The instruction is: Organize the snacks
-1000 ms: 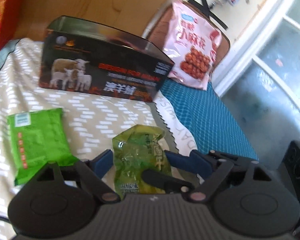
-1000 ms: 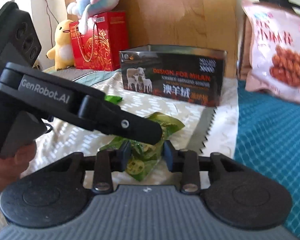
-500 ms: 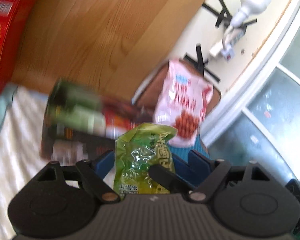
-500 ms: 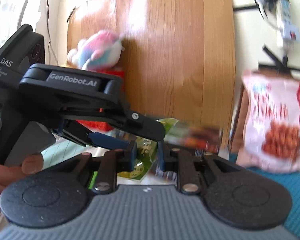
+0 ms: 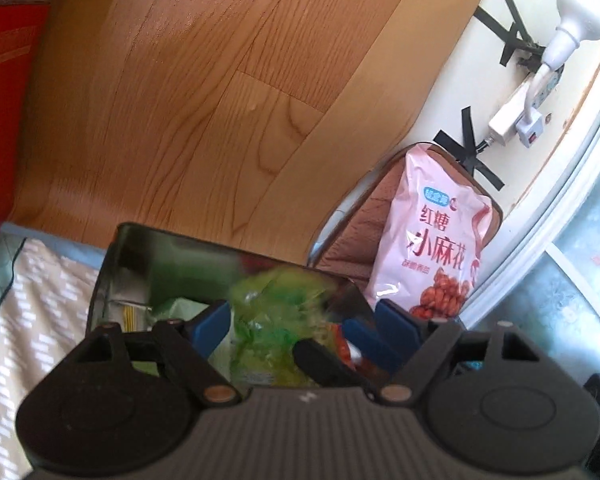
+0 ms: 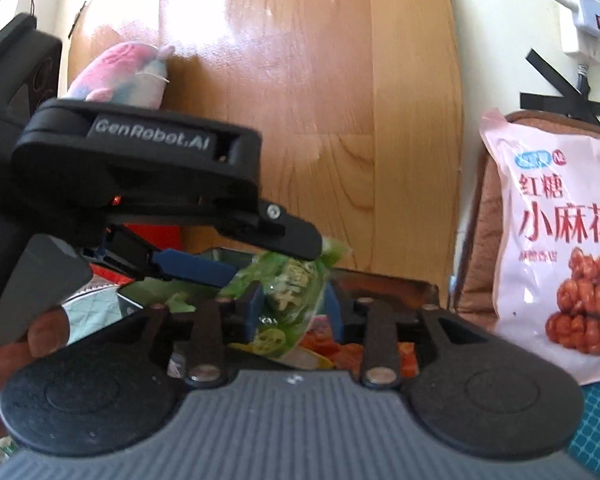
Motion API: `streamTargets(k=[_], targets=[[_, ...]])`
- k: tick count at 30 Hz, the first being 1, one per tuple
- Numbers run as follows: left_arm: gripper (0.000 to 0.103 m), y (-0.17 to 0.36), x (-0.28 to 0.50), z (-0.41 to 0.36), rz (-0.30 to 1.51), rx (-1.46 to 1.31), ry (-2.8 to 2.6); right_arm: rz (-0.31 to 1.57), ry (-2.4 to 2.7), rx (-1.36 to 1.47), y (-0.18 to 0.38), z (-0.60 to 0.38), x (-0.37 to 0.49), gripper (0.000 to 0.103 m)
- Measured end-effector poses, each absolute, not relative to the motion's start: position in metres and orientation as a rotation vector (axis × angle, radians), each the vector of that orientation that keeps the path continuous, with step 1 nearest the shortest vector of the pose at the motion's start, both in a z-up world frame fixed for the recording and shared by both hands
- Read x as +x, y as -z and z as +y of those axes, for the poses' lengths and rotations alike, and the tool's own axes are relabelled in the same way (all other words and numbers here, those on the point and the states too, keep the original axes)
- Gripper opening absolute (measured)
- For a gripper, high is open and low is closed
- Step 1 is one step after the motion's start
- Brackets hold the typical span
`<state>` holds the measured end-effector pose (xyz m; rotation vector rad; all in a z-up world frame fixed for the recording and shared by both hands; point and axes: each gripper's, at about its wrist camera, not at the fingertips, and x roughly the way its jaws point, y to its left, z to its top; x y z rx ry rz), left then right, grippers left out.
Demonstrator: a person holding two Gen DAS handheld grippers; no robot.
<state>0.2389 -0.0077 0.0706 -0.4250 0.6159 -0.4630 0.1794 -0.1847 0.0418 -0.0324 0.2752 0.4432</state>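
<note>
A green snack packet (image 5: 276,320) (image 6: 292,292) hangs blurred just above the open black tin box (image 5: 116,264) (image 6: 380,280). My left gripper (image 5: 304,316) (image 6: 268,260) stands wide around the packet's upper part, and a gap shows on its right side. My right gripper (image 6: 294,304) (image 5: 336,344) comes in from the right at the packet's lower part. Its jaws are opening, and the packet sits loosely between the blue pads. Other packets, green and orange-red, lie inside the box. A big pink snack bag (image 5: 436,248) (image 6: 560,240) leans upright to the right of the box.
A wooden headboard (image 5: 220,100) rises right behind the box. A red gift box (image 5: 4,100) and a plush toy (image 6: 128,72) stand at the left. A power strip (image 5: 516,108) hangs on the wall at right. The patterned bed cover (image 5: 32,320) lies left of the box.
Both grippers lifted the green packet off the bed cover and carried it over the open tin box. The right jaws first closed tighter on it and now stand wider.
</note>
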Motion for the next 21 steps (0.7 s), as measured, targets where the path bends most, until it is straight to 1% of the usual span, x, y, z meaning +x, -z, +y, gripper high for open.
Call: streamTargets(k=[4, 7, 8, 10, 17, 21], targets=[[0.081, -0.081, 0.212, 0.007, 0.561, -0.436, 0.469, 0.249, -0.435, -0.007, -0.053, -0.192, 0.168, 0.044], [0.083, -0.092, 0.185, 0.030, 0.510, -0.462, 0.456, 0.247, -0.464, 0.019, -0.057, -0.195, 0.149, 0.044], [0.085, -0.093, 0.175, 0.040, 0.497, -0.470, 0.446, 0.256, -0.482, 0.025, -0.057, -0.195, 0.142, 0.046], [0.085, -0.088, 0.152, 0.059, 0.479, -0.485, 0.405, 0.291, -0.526, 0.036, -0.054, -0.192, 0.128, 0.050], [0.085, -0.049, 0.096, 0.086, 0.510, -0.406, 0.217, 0.521, -0.648, 0.097, -0.027, -0.166, 0.097, 0.050], [0.085, -0.033, 0.078, 0.089, 0.481, -0.341, 0.139, 0.575, -0.614, 0.132, -0.012, -0.156, 0.085, 0.051]])
